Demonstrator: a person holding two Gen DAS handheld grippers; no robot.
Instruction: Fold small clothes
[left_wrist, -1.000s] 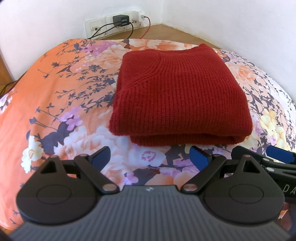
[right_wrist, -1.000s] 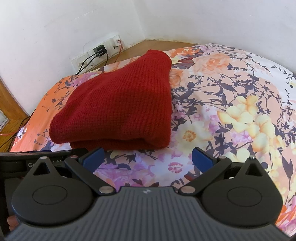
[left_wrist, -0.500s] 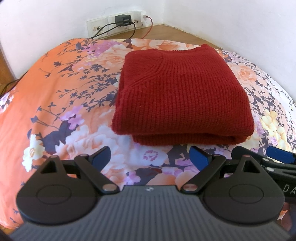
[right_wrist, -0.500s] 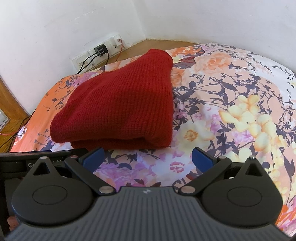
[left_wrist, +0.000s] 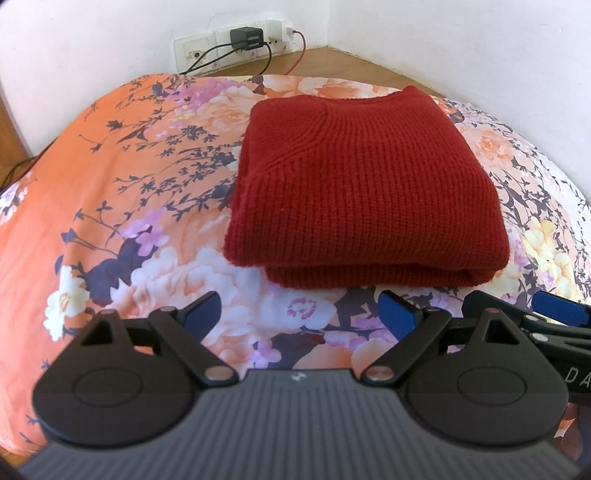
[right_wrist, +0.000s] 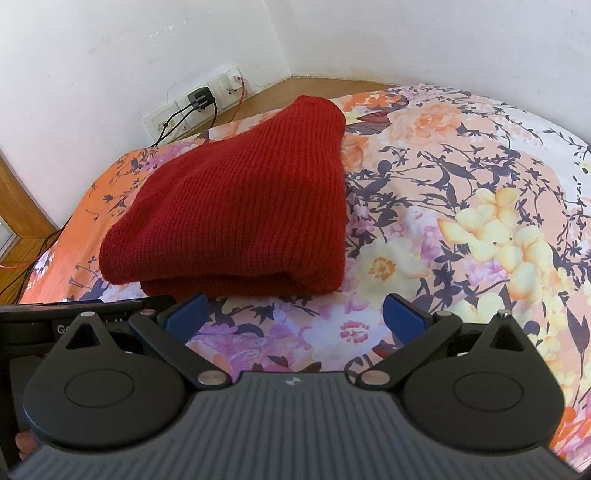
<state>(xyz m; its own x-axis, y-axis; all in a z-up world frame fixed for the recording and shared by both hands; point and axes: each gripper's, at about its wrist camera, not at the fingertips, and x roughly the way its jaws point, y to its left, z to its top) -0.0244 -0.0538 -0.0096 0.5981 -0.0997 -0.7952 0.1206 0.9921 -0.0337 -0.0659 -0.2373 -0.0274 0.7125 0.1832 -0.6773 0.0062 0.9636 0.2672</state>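
Observation:
A dark red knitted sweater (left_wrist: 365, 184) lies folded into a thick rectangle on the flowered bedsheet (left_wrist: 140, 206). Its folded edge faces me, with two layers showing. My left gripper (left_wrist: 300, 314) stands open just short of that edge, nothing between its blue pads. In the right wrist view the same sweater (right_wrist: 243, 218) sits ahead and to the left. My right gripper (right_wrist: 293, 317) is open too, empty, close to the sweater's near right corner. The right gripper's blue fingers (left_wrist: 557, 310) show at the lower right of the left wrist view.
White walls meet in a corner behind the bed. A socket strip (left_wrist: 236, 40) with a black charger and cables sits low on the wall, above a wooden ledge (left_wrist: 332, 62). Open sheet (right_wrist: 480, 192) spreads right of the sweater. A wooden frame (right_wrist: 18, 199) stands at far left.
Both grippers have drawn back slightly from the sweater and stayed open. The sweater has not moved.

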